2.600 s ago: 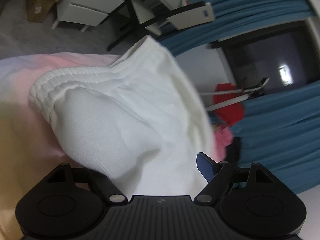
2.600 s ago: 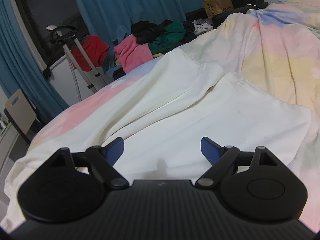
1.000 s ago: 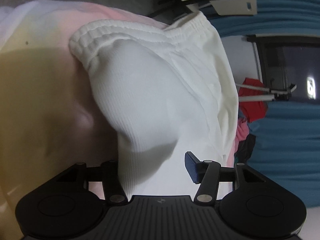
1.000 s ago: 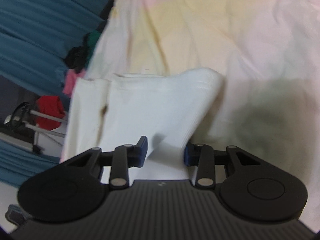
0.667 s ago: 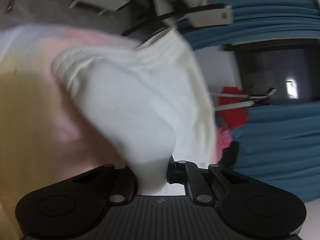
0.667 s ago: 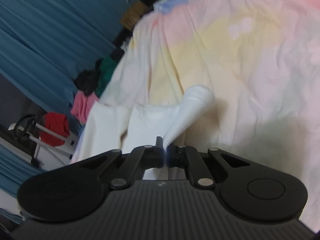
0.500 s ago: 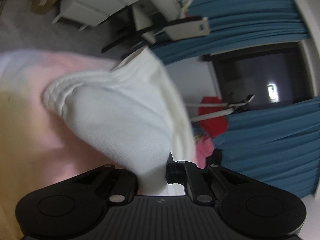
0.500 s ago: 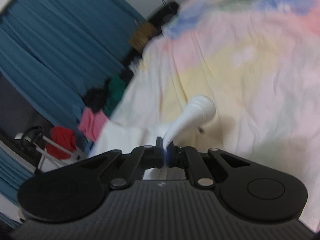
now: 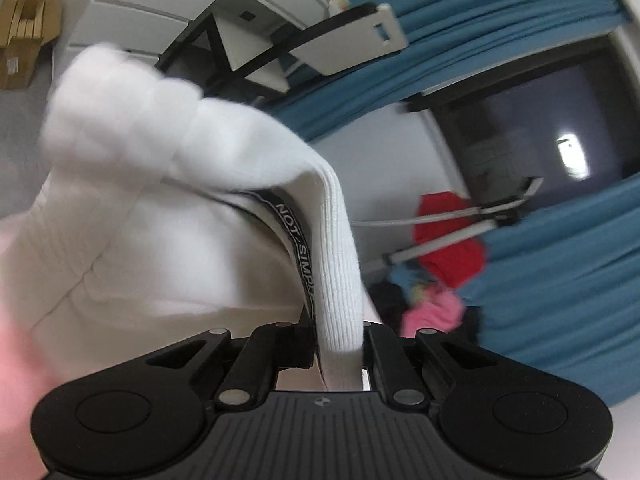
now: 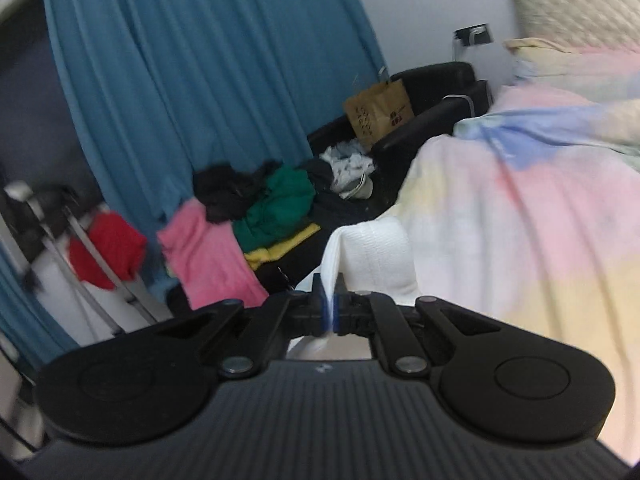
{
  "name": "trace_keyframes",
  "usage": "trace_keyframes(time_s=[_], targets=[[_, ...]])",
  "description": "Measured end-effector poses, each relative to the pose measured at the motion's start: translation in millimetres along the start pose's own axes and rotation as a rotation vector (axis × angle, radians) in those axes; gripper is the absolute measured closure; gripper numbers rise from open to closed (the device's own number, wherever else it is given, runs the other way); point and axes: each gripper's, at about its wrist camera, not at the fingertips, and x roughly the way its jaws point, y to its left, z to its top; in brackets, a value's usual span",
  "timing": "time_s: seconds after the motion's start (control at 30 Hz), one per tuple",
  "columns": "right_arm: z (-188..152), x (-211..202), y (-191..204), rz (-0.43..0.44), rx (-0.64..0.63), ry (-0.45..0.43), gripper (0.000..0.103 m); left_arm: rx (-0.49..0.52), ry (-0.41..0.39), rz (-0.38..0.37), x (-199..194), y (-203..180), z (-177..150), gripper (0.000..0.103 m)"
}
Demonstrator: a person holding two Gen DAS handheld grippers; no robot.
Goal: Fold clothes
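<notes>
A white ribbed garment (image 9: 168,216) with an elastic waistband and a black lettered inner band fills the left wrist view, lifted and blurred by motion. My left gripper (image 9: 338,354) is shut on its waistband edge. My right gripper (image 10: 330,312) is shut on another white edge of the garment (image 10: 372,256), which hangs over the jaws above the pastel bedsheet (image 10: 540,240).
A pile of pink, green and black clothes (image 10: 256,216) lies by blue curtains (image 10: 200,72). A black sofa with a paper bag (image 10: 378,114) stands behind. A white desk and chair (image 9: 320,44), a red cloth on a stand (image 9: 448,236) and a cardboard box (image 9: 24,36) are around.
Both grippers closed on the white garment and lifted it off the bed. The views swung up from the bedsheet toward the room.
</notes>
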Motion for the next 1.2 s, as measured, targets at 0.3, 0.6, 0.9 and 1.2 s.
trace_keyframes(time_s=[0.3, 0.6, 0.9, 1.2], targets=[[-54, 145, 40, -0.019, -0.162, 0.118, 0.092, 0.088, 0.025, 0.166, 161, -8, 21, 0.090], [-55, 83, -1, 0.183, -0.037, 0.109, 0.036, 0.194, -0.028, -0.003, 111, -4, 2, 0.042], [-99, -16, -103, 0.223, 0.312, 0.205, 0.035, 0.077, 0.030, -0.095, -13, 59, -67, 0.015], [-148, 1, -129, 0.340, 0.492, 0.434, 0.035, -0.247, 0.089, -0.026, -41, 136, -80, 0.018]])
